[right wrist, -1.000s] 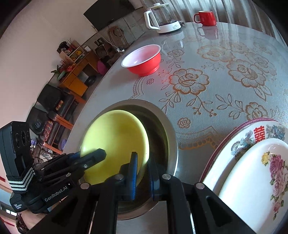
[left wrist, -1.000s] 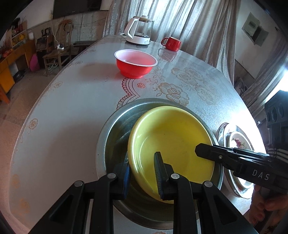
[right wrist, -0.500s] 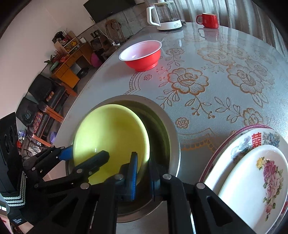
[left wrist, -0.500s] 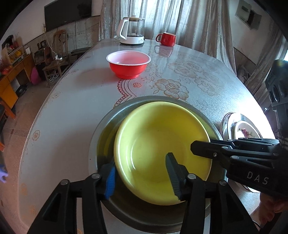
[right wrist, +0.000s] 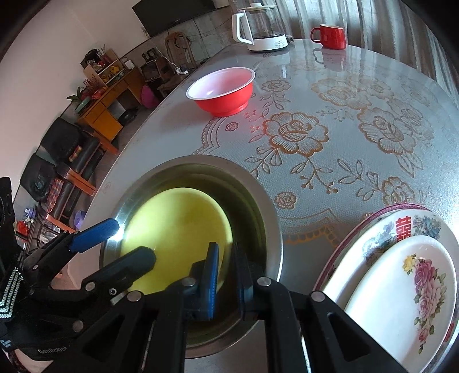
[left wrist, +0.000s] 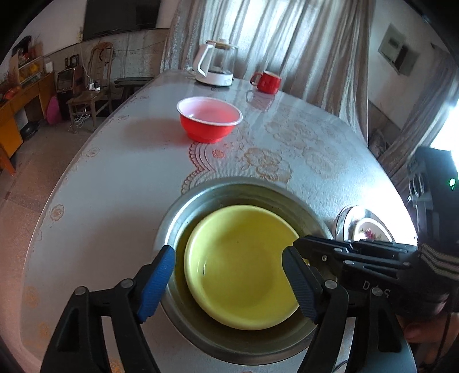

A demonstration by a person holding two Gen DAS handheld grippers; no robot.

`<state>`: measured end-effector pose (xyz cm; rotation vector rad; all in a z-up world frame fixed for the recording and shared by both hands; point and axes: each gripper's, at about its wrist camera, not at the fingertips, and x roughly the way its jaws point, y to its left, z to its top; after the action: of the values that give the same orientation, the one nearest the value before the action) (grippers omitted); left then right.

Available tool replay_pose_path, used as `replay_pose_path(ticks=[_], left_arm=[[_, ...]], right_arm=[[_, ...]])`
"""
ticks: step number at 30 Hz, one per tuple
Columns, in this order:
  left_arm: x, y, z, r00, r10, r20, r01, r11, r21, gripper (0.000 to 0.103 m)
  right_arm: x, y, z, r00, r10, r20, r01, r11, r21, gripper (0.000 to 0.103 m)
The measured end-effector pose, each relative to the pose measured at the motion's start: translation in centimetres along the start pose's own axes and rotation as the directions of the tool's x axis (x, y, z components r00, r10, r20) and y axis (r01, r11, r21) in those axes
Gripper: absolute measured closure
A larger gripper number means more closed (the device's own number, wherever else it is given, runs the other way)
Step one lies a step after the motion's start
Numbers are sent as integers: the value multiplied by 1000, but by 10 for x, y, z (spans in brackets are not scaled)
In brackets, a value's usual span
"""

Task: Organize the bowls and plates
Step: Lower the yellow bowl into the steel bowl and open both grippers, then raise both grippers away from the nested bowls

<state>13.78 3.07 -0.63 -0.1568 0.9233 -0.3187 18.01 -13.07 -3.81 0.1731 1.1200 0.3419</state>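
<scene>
Your left claw [left wrist: 228, 275] has just been opening; it stands apart astride the yellow bowl [left wrist: 243, 266], pads off it. That bowl lies inside the steel basin [left wrist: 200, 198] on the desk [left wrist: 114, 178]. Your right claw [right wrist: 226, 275] is pressed together at the basin's right rim, gripping nothing. Right of the basin sit stacked flowered plates [right wrist: 401, 287]; beyond it, a red bowl [left wrist: 210, 119].

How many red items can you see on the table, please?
2: a red bowl mid-table, beyond the metal basin, and a red mug at the far end beside the kettle. None seem hidden.
</scene>
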Motion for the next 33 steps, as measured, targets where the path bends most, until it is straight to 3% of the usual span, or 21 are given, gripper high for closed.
replay_pose_path(ticks=[5,17,33], left_arm=[[-10,6,1,998,38,40,-37,999,-25,18],[-18,8,-2,980,178,92,-179,984,2,7],[-20,17,3,965,241,106,-242,970,-9,2]], right_arm=[[-10,2,-1,999,3,50,-2,1000,-2,85],[-18,9,-3,996,47,81,-45,999,-25,82],[-29,6,20,993,13,115,-8,999,-47,82]])
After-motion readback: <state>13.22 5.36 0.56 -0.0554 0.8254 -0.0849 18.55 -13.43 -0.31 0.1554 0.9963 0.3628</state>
